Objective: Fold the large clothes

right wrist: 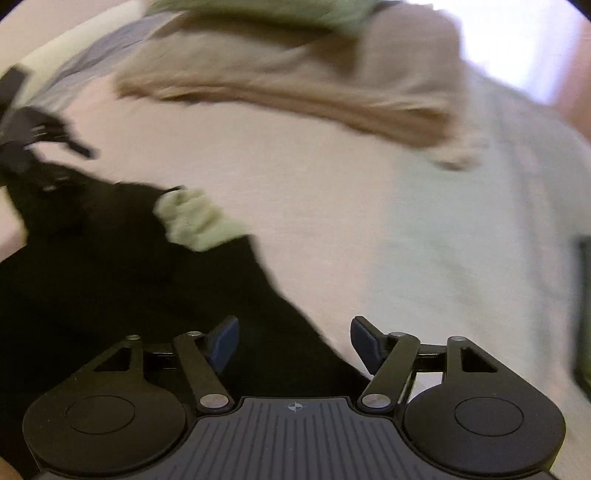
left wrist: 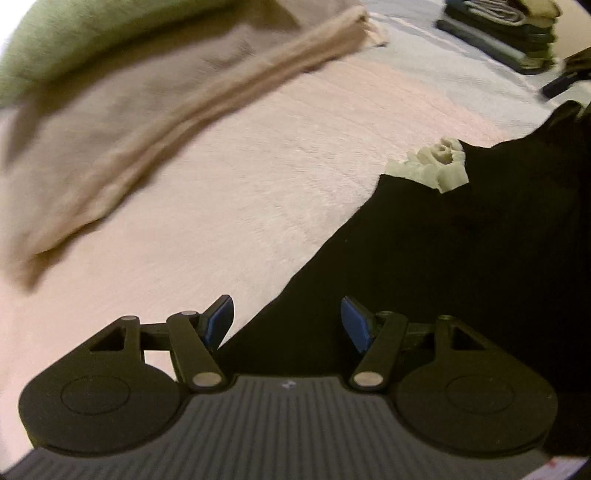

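A black garment [left wrist: 461,266] lies spread on the pink bedspread [left wrist: 240,166], with a crumpled pale green cloth [left wrist: 432,166] at its upper edge. My left gripper [left wrist: 287,310] hovers open over the black garment's slanting edge, nothing between its blue pads. In the right wrist view the same black garment [right wrist: 110,277] fills the lower left, with the pale green cloth [right wrist: 195,221] beside it. My right gripper [right wrist: 295,328] is open above the garment's edge and holds nothing. A beige garment [left wrist: 129,110] [right wrist: 295,74] lies further back, blurred.
A green fabric [left wrist: 55,40] sits behind the beige garment. A stack of folded clothes [left wrist: 509,26] rests at the far right of the bed. The other gripper shows as a dark shape [right wrist: 37,129] at the left edge. Pale bedspread [right wrist: 480,258] stretches to the right.
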`<action>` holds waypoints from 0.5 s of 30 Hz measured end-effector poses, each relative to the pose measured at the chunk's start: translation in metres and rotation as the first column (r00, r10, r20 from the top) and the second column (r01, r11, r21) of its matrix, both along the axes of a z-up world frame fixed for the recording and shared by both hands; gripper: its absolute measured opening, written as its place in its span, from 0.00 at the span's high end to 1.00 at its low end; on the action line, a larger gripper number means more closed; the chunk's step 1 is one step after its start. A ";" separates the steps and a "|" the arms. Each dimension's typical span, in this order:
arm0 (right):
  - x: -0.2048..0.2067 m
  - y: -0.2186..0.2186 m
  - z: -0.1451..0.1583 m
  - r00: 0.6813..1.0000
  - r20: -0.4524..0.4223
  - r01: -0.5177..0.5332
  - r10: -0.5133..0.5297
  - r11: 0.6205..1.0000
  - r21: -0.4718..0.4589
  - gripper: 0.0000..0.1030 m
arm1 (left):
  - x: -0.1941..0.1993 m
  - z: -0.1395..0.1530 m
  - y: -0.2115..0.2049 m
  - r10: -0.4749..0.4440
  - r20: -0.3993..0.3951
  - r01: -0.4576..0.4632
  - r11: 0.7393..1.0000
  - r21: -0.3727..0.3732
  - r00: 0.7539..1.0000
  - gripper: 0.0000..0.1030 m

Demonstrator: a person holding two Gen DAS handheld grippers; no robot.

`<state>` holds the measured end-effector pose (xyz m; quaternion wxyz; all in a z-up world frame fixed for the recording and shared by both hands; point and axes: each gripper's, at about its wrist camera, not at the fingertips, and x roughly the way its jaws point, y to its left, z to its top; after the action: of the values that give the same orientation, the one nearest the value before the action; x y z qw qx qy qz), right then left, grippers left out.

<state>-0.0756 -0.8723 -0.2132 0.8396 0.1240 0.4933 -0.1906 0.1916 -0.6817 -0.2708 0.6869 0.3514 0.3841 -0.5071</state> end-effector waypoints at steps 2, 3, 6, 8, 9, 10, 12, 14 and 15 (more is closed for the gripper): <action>0.018 -0.008 -0.029 0.999 -0.026 -0.032 0.032 1.000 -0.001 0.37 | 0.013 -0.019 -0.011 -0.058 -0.061 0.057 0.998 -0.021 0.996 0.42; 0.025 -0.013 -0.043 0.999 -0.036 -0.035 0.036 0.999 0.016 0.38 | 0.019 -0.028 -0.015 -0.093 -0.094 0.090 0.995 -0.032 0.991 0.43; 0.033 -0.029 -0.068 0.999 -0.025 -0.034 0.037 0.992 0.121 0.67 | 0.028 -0.050 -0.025 -0.154 -0.172 0.152 0.988 -0.025 0.973 0.55; 0.032 -0.033 -0.065 0.999 -0.032 -0.002 0.006 0.990 0.140 0.99 | 0.026 -0.057 -0.027 -0.174 -0.182 0.174 0.985 -0.014 0.968 0.75; 0.031 -0.033 -0.058 1.000 -0.028 0.011 -0.007 0.991 0.137 0.99 | 0.024 -0.056 -0.026 -0.178 -0.168 0.180 0.984 -0.005 0.970 0.82; 0.031 -0.032 -0.046 1.000 -0.019 0.013 -0.011 0.993 0.118 0.99 | 0.023 -0.052 -0.025 -0.168 -0.153 0.170 0.985 0.000 0.974 0.93; 0.031 -0.035 -0.015 1.000 0.009 -0.001 0.000 0.998 0.059 0.99 | 0.027 -0.032 -0.017 -0.120 -0.146 0.116 0.993 -0.039 0.982 0.93; 0.041 -0.050 0.011 0.999 0.048 -0.007 0.006 1.000 0.013 0.99 | 0.032 -0.005 -0.010 -0.082 -0.109 0.073 0.994 -0.083 0.991 0.93; 0.050 -0.061 0.022 0.998 0.067 -0.005 0.005 1.000 -0.011 0.99 | 0.038 0.009 -0.008 -0.058 -0.075 0.050 0.993 -0.104 0.995 0.93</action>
<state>-0.0253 -0.9333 -0.1914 0.8569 0.1244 0.4640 -0.1870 0.2292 -0.6898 -0.2618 0.6744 0.3060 0.3747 -0.5578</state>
